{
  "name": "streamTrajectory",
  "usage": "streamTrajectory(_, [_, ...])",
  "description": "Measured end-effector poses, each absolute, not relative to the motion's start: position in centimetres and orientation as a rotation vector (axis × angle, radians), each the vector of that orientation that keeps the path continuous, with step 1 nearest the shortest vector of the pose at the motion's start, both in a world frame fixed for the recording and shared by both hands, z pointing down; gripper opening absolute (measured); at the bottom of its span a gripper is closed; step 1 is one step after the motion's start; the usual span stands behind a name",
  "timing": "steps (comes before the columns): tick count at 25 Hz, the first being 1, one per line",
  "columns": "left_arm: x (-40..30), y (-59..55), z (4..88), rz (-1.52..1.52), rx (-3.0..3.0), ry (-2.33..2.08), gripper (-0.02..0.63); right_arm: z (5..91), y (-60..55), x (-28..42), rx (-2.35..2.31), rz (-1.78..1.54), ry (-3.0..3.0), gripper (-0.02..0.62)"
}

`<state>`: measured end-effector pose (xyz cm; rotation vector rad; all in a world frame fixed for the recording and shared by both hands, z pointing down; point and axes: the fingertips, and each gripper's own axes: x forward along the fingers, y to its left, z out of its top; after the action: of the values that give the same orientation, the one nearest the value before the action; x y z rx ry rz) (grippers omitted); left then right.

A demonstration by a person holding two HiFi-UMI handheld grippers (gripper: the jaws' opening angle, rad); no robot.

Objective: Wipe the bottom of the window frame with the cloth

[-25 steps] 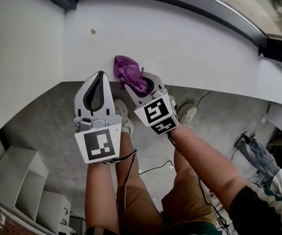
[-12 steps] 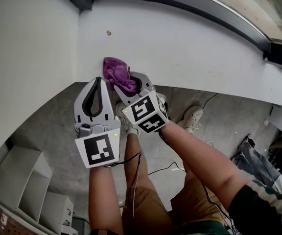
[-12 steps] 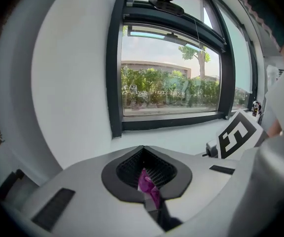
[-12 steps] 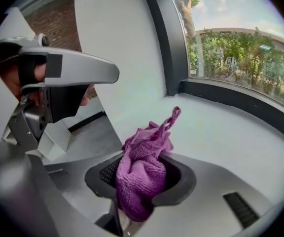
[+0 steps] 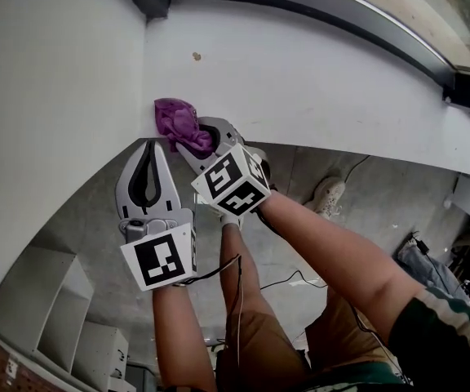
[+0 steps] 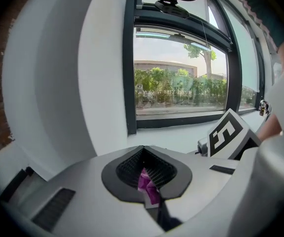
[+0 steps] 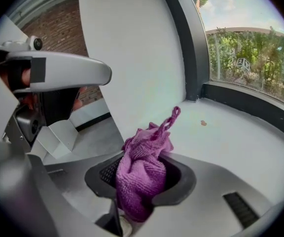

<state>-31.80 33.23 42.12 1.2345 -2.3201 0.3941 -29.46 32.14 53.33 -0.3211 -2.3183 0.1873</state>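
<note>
At the sill's left corner, against the wall, the right gripper is clamping a bunched purple cloth and resting it on the white surface. Just beside it, the left gripper is hovering off the edge, jaws closed on nothing.

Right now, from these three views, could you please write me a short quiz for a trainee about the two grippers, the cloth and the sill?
1. Multiple choice: which gripper is shut on the crumpled purple knitted cloth? A) left gripper B) right gripper C) both
2. True or false: the cloth is at the middle of the white painted window sill, far from any wall.
3. Fill in: the small speck on the sill beyond the cloth is ____ in colour.

Key: 1 B. 2 False: it is at the sill's left end, close by the white side wall. 3 Brown.
</note>
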Motion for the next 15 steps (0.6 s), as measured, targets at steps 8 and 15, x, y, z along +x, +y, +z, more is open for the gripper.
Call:
streamTrajectory(8, [-32.2,33.7,42.3,0.365,1.195,-2.326,0.006,53.2,32.3,-31.0,-0.365,0.165,-2.291,0.149])
streamTrajectory(15, [-32.8,32.7,42.4,0.337,1.208,-2.324,0.005,53.1,30.9,-32.9,-0.361,0.151,-2.308,0.150])
